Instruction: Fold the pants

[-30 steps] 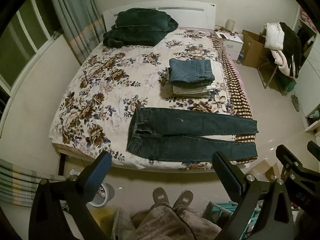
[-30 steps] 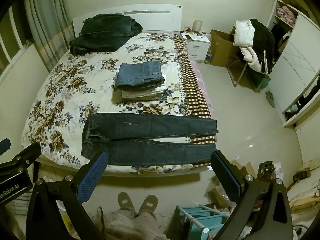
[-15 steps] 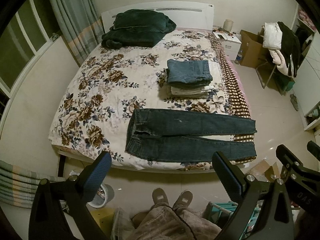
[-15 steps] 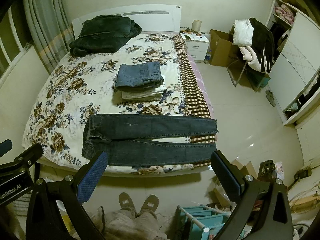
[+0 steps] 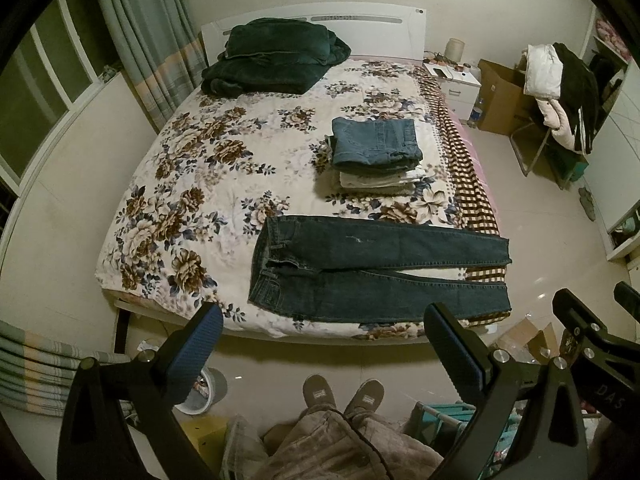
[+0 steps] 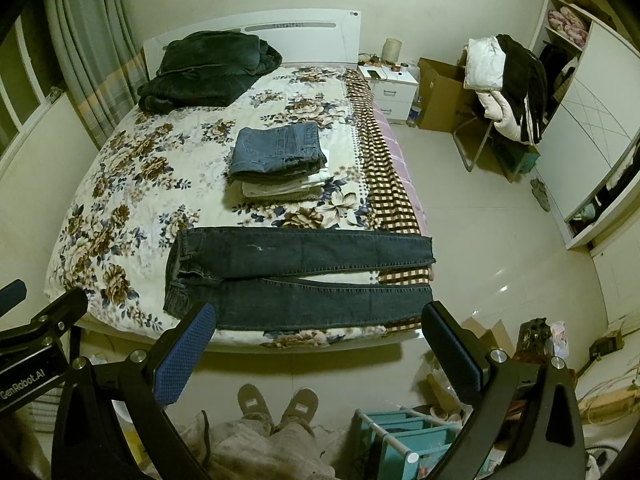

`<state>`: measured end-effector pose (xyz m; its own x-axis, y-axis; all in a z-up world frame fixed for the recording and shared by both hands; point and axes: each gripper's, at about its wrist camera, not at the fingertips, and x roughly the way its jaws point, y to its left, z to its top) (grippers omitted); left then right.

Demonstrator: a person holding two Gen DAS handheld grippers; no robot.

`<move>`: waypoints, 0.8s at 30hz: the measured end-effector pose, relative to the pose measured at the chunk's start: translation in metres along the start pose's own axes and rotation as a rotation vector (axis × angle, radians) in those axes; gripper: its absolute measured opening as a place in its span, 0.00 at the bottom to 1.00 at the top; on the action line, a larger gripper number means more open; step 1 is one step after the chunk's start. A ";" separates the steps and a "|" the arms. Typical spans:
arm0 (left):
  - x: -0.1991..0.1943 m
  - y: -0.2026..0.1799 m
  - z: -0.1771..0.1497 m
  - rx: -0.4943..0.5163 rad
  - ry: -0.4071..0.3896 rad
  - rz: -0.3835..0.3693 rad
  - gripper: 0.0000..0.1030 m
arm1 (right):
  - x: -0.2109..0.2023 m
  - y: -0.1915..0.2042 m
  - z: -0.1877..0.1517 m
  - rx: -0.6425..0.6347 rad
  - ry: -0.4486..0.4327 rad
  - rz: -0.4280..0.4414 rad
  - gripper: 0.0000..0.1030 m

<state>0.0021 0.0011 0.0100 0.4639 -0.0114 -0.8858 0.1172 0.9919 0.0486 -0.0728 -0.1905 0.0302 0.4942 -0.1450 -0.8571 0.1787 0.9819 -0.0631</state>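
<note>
Dark blue jeans (image 5: pixel 372 268) lie flat along the near edge of the floral bed (image 5: pixel 208 160), waistband left, legs spread slightly apart to the right; they also show in the right wrist view (image 6: pixel 296 276). My left gripper (image 5: pixel 324 320) is open and empty, held high above the floor in front of the bed. My right gripper (image 6: pixel 320 316) is open and empty, beside it to the right, also short of the bed.
A stack of folded pants (image 5: pixel 376 156) sits mid-bed on the right. A dark green blanket (image 5: pixel 272 56) lies by the headboard. A nightstand (image 6: pixel 394 88), cardboard box (image 6: pixel 444 96) and clothes-laden chair (image 6: pixel 504 92) stand right. A teal rack (image 6: pixel 400 436) and my feet (image 6: pixel 276 400) are below.
Both grippers have drifted slightly, so the bed and jeans sit a little lower in both views. Both stay open and empty; the jeans have not moved.
</note>
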 end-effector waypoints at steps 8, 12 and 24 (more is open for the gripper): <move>0.001 0.000 -0.001 0.001 -0.003 0.001 1.00 | 0.001 0.000 -0.001 0.003 -0.002 0.002 1.00; 0.001 -0.001 -0.001 0.000 -0.004 0.000 1.00 | 0.000 0.000 0.000 0.002 -0.002 0.002 1.00; 0.001 -0.001 -0.002 -0.002 -0.003 0.000 1.00 | -0.001 -0.001 -0.001 0.002 -0.004 0.004 1.00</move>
<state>0.0011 0.0005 0.0079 0.4667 -0.0120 -0.8843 0.1157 0.9921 0.0476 -0.0740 -0.1911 0.0307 0.4984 -0.1417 -0.8553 0.1788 0.9821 -0.0585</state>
